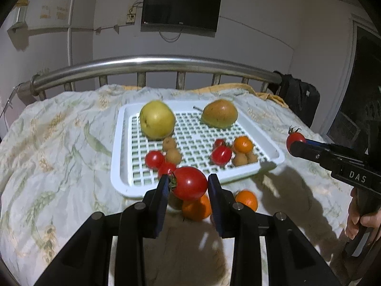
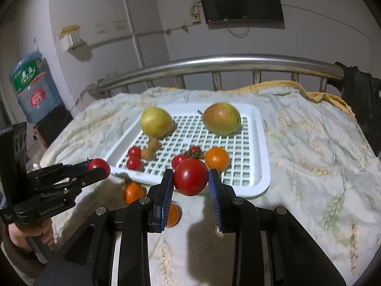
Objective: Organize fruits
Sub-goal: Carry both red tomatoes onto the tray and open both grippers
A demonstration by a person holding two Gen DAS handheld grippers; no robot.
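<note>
The left gripper [image 1: 188, 186] pinched a red tomato [image 1: 189, 183] between its blue pads, held above the bedcover [image 1: 59, 143] just short of the near rim of the white lattice tray [image 1: 119, 162]. Under it, on the cloth, lay two oranges [image 1: 196, 207], close together and just outside that rim. The right gripper [image 2: 190, 183] likewise clamped a second tomato [image 2: 190, 176], hanging over the tray's near edge. Seen from the left camera, the right tool carried the letters "DAS" on its black body; from the right camera, the left tool showed a lettered strip that looked like "GenRobot.AI", though blur made it uncertain.

Inside the tray, small tomatoes [image 1: 154, 159] and brownish round fruits [image 1: 173, 155] sat in a left cluster; another tomato group with one orange [image 1: 243, 144] sat to the right. The middle lattice between the clusters lay bare. At the far rim stood a yellow-green apple [image 1: 157, 119] and a reddish-green mango [image 1: 219, 114], well apart.

The cloth ran wide and unoccupied to the left and right of the tray. Beyond it rose the steel bed rail [image 1: 154, 63], then the wall with a dark screen [image 1: 181, 7]. A blue water jug [image 2: 33, 88] with a green label in unreadable characters stood at far left.
</note>
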